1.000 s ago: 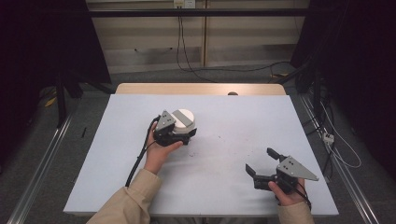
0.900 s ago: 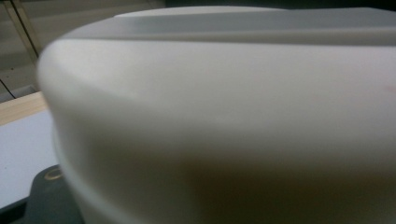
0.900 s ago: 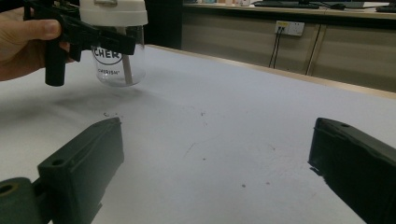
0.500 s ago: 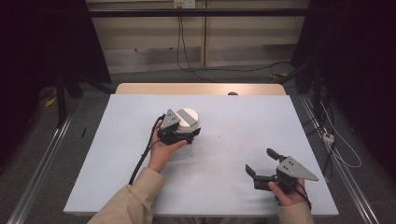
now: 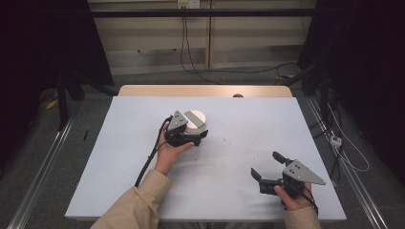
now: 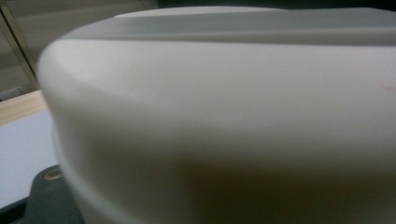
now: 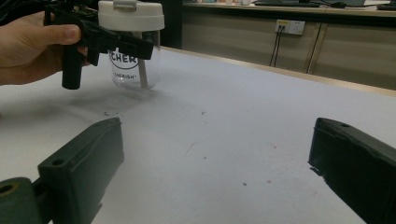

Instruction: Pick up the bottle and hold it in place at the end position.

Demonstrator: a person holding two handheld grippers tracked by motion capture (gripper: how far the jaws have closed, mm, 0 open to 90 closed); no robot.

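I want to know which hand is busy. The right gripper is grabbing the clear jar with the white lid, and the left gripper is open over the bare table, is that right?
No, the sides are swapped. In the high view the left gripper is at the clear jar with the white lid, while the right gripper is open over the bare table.

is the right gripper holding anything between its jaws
No, the right gripper has its black jaws spread wide over bare white table, while the clear jar stands far off by the left gripper.
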